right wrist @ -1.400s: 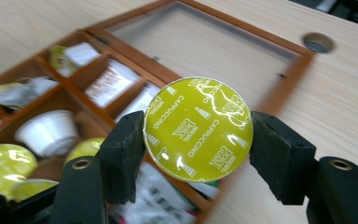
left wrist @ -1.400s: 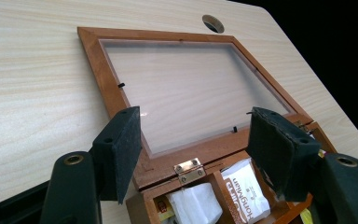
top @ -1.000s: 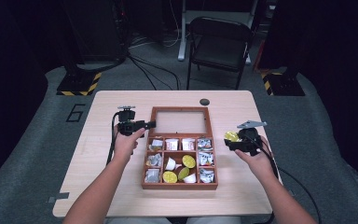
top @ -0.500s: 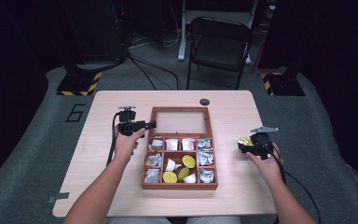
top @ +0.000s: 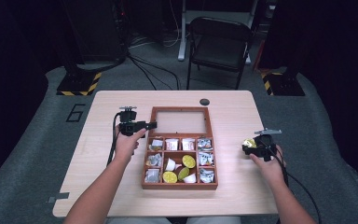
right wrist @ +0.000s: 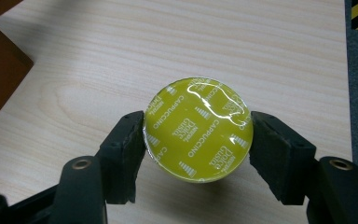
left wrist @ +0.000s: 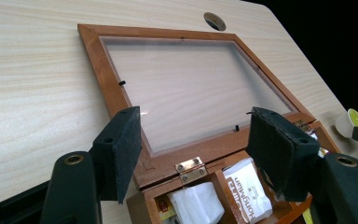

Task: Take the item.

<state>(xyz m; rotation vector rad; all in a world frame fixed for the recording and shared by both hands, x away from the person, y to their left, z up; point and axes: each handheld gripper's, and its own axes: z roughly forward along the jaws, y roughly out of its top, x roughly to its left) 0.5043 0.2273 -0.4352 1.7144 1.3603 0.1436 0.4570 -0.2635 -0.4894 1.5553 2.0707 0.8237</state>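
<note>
Right gripper view: capsule clamped between right tool jaws.

Wooden box sitting in middle of table, lid lying open flat on far side. Small packets and yellow-green cups lying in box compartments. Left gripper hovering just left of lid, pointing right. Right gripper sitting on right side of table, well apart from box, holding yellow cup. Dark chair standing far behind table. Small black hole showing near table's far edge.
</note>
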